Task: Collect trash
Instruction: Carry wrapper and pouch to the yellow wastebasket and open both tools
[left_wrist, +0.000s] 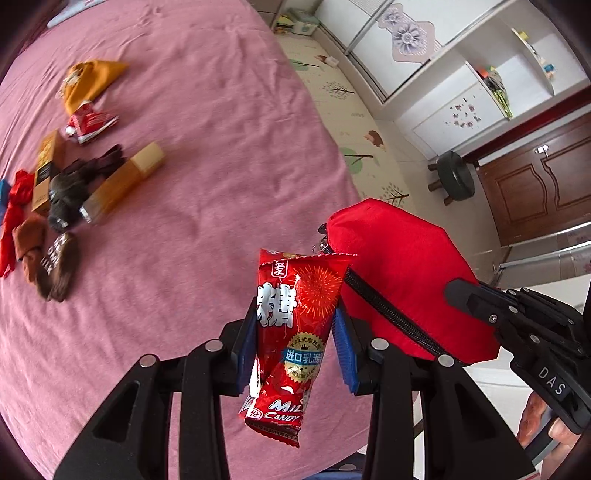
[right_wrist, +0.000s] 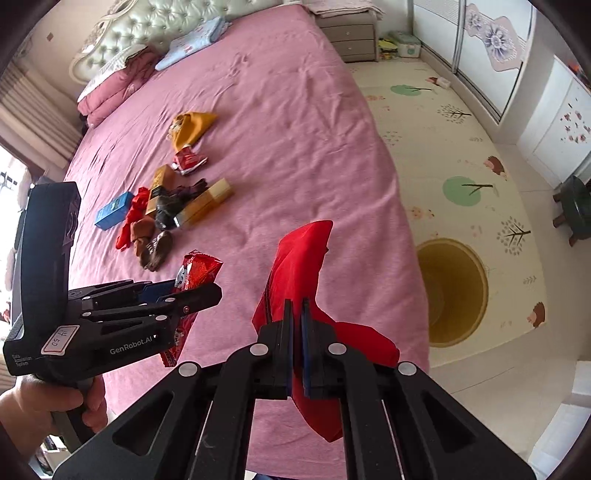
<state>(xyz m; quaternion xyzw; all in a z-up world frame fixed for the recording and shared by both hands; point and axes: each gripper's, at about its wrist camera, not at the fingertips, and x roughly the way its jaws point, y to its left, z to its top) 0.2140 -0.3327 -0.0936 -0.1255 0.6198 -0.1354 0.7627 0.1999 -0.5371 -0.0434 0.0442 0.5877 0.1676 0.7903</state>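
Above the bed (left_wrist: 184, 110), gripped candy wrapper (left_wrist: 291, 332) (red)

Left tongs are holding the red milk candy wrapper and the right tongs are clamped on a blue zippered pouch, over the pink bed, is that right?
Not quite. The pouch in the right tongs is red, not blue; the right wrist view shows it, and the left wrist view shows its zipper. The rest stands: the left tongs hold the red milk candy wrapper over the pink bed.
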